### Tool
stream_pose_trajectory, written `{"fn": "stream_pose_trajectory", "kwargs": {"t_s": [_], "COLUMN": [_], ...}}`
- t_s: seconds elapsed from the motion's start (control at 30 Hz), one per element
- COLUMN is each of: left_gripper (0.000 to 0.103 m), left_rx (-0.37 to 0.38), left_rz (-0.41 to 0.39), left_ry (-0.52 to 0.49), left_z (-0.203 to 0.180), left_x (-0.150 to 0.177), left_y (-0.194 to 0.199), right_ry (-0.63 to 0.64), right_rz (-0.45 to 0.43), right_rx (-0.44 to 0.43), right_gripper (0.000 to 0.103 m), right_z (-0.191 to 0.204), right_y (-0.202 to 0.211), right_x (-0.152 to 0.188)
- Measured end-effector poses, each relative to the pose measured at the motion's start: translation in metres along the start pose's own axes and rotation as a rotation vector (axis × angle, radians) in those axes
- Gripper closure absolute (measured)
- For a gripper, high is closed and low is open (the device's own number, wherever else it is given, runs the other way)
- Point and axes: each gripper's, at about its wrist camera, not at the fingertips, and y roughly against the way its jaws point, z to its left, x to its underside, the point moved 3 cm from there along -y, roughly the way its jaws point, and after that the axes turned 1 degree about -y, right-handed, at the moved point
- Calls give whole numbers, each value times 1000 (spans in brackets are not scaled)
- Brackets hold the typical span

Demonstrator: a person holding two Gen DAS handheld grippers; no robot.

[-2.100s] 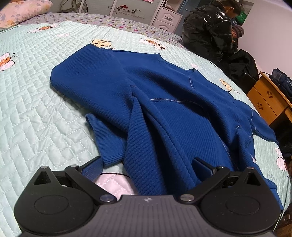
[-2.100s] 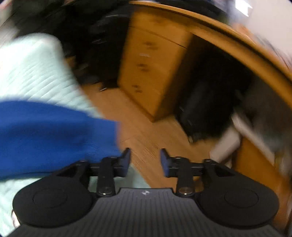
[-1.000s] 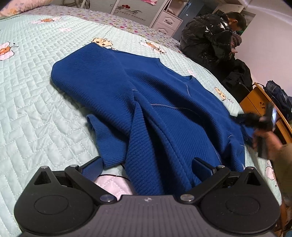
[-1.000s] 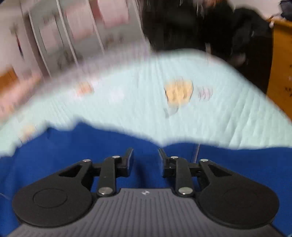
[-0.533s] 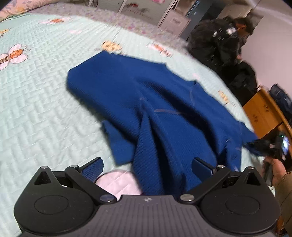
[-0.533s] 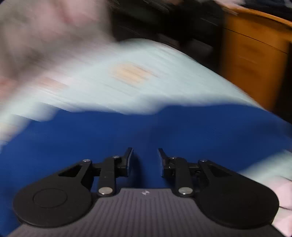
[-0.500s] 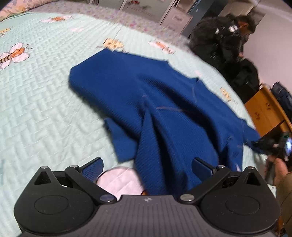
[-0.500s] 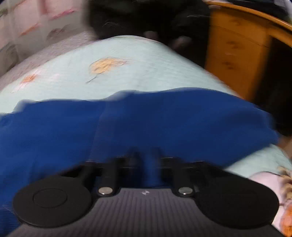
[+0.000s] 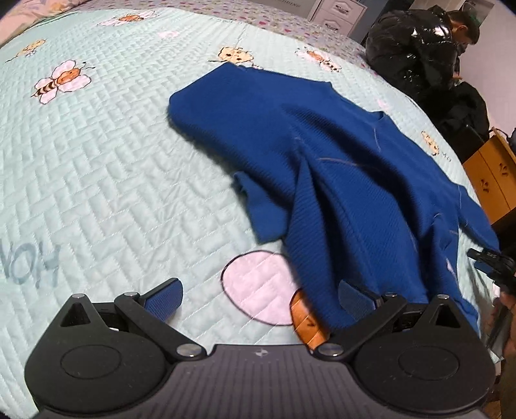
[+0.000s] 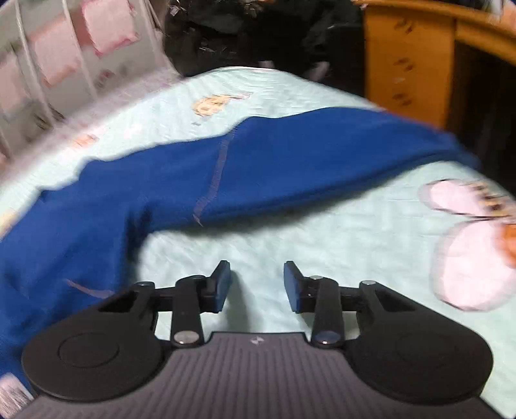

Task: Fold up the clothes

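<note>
A blue ribbed sweater [image 9: 338,154] lies spread and rumpled on the pale green quilted bed [image 9: 96,167]. My left gripper [image 9: 258,295] is wide open just above the quilt; its right finger lies over the sweater's near hem, its left finger over bare quilt. In the right wrist view the sweater [image 10: 225,167] stretches across, one sleeve reaching toward the bed's right edge. My right gripper [image 10: 257,282] is open over bare quilt just below that sleeve, holding nothing. It also shows at the far right of the left wrist view as the right gripper [image 9: 491,261], held by a hand.
A person in a shiny black jacket [image 9: 416,42] sits beyond the bed's far corner. A wooden desk with drawers [image 9: 493,174] stands past the right edge. White drawers [image 9: 338,13] stand behind the bed. The quilt carries bee and flower prints [image 9: 63,80].
My left gripper has drawn back and left, so more bare quilt shows in front. My right gripper has pulled back off the sweater onto bare quilt, its fingers further apart.
</note>
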Motion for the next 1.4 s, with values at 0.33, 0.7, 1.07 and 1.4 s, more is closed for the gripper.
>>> {"fn": "stream_pose_trajectory", "kwargs": {"t_s": [0.33, 0.7, 1.07, 1.4], "left_gripper": [1, 1, 1, 1], "left_rx": [-88, -185, -139, -138], "left_rz": [4, -31, -26, -25], "left_ry": [-72, -149, -177, -210], "left_z": [-5, -2, -21, -35], "left_x": [2, -18, -39, -47], "left_y": [-5, -8, -27, -42], "right_ry": [2, 301, 240, 197], "right_rz": [-134, -25, -183, -116], "right_rx": [-484, -407, -512, -546], "right_gripper": [46, 31, 19, 10], "right_z": [110, 180, 194, 191], "right_y": [103, 96, 117, 90], "right_x": [25, 132, 113, 138]}}
